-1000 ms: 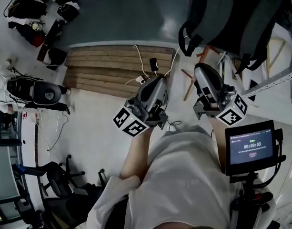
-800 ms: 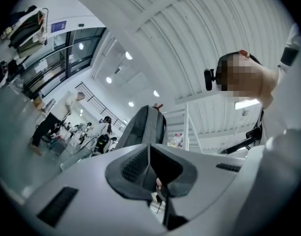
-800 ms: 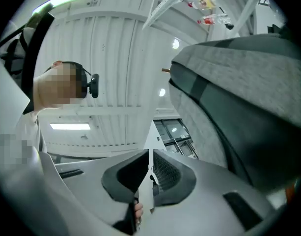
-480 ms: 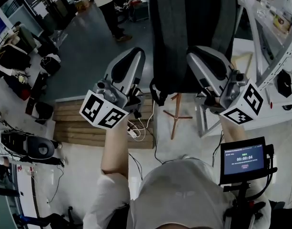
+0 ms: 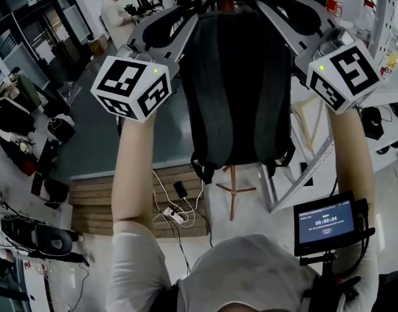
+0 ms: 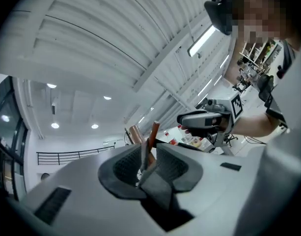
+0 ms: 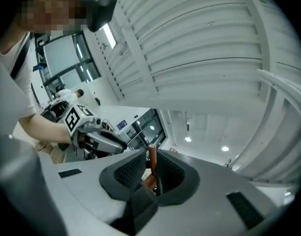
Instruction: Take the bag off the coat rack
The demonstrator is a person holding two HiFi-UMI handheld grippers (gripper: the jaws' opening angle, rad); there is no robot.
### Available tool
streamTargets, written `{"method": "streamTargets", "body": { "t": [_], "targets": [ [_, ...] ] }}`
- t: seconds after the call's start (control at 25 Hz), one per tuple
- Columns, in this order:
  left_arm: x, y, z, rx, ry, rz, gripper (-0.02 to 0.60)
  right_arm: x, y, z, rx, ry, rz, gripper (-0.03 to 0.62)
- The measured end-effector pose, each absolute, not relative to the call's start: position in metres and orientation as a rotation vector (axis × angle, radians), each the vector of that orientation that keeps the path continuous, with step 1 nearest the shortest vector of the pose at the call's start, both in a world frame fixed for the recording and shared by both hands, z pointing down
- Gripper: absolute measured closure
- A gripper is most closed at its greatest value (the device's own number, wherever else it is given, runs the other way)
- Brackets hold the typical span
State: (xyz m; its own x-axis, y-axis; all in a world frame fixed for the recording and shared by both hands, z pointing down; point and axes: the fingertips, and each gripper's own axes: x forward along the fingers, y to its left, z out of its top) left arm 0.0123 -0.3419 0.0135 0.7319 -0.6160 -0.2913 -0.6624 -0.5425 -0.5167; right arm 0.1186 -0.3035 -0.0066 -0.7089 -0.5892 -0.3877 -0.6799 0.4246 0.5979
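Far left, on the floor: a wooden platform with a white power strip lying at its right end.

Left claw: raised high beside the bag's upper left corner, with its marker cube towards the person. Its jaws have just been opening and now stand a narrow gap apart. A thin grey strip sits in that gap, and a reddish-brown peg of the coat rack rises in line with it. The pads are not seen pressing on either.

Bag: a black backpack hanging on the coat rack, centre of the head view, between the two claws. Its long axis is vertical, with the top up at the rack's head and the bottom pointing down to the floor. Strap ends dangle at both lower corners. The rack's wooden post and feet show below the bag, clear of it.

Right claw: raised beside the bag's upper right corner, level with the left claw. Its jaws stand narrowly apart. The same kind of brown peg shows in the gap, with a dark edge beside it. Contact between pads and peg cannot be told.

Lower right: a small screen on a mount, lit and facing the person.
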Motion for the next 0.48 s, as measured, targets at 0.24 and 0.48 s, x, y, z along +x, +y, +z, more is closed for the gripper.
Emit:
{"method": "streamTargets", "body": {
  "t": [0.24,0.48],
  "targets": [
    [0.046,-0.382,-0.01,-2.352,0.902,-0.114,0.478,0.109,-0.362,-0.013,-1.186,2.747,1.174,0.494],
    [0.059,-0.409,0.005,-2.493,0.875,-0.263,0.468,0.094,-0.39,-0.001,-1.18,2.949,0.965,0.497]
  ]
}}
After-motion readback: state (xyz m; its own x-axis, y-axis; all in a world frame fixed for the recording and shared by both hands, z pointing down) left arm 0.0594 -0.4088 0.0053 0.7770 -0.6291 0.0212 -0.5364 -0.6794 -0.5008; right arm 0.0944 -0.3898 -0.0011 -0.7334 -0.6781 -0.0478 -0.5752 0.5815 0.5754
